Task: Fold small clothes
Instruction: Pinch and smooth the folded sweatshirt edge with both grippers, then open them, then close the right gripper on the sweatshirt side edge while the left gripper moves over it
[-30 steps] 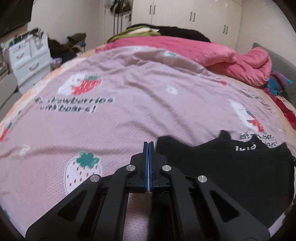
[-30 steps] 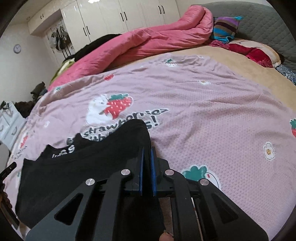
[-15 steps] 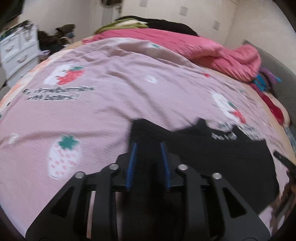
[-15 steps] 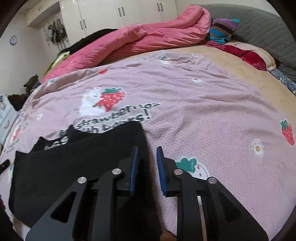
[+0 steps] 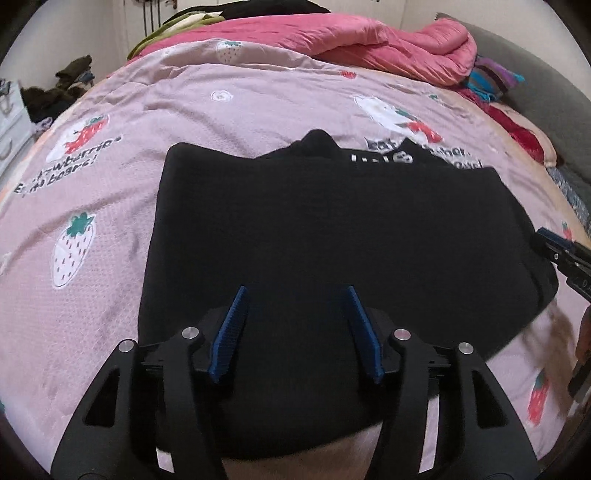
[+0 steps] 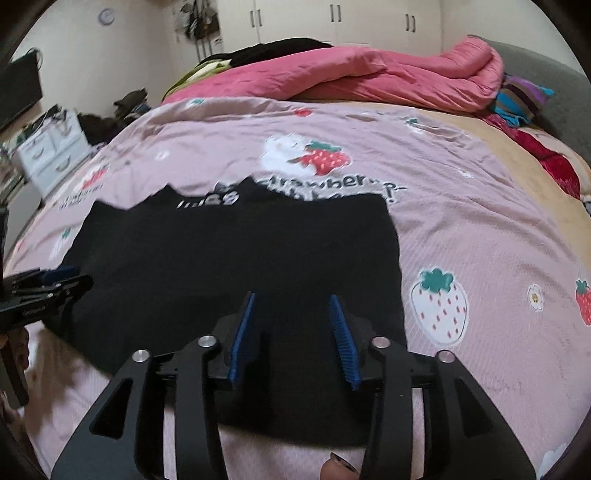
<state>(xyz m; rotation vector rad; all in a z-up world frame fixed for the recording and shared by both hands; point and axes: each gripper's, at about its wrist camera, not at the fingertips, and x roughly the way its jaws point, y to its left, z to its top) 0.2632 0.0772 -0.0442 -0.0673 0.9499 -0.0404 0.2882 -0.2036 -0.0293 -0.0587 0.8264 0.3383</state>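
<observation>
A black garment (image 5: 332, 229) with white lettering near its far edge lies folded flat on the pink strawberry-print bedcover (image 5: 110, 206). My left gripper (image 5: 295, 295) hovers over its near left part, jaws opening, with only the cloth lying below them and nothing gripped. The same black garment (image 6: 229, 258) fills the middle of the right wrist view. Over its near right part my right gripper (image 6: 291, 301) is also opening, with nothing pinched. Each gripper shows at the edge of the other's view: the right gripper (image 5: 557, 247) and the left gripper (image 6: 48, 284).
A pink quilt (image 5: 369, 44) is bunched along the far side of the bed, with striped and red pillows (image 5: 495, 77) at the right by a grey headboard (image 6: 554, 85). White drawers (image 6: 51, 147) and dark clothes stand on the floor to the left. White wardrobes (image 6: 332, 18) line the far wall.
Both grippers were shut at the garment's near corners; their jaws have parted and let the cloth go. Each has slid inward over the garment, which now lies flat.
</observation>
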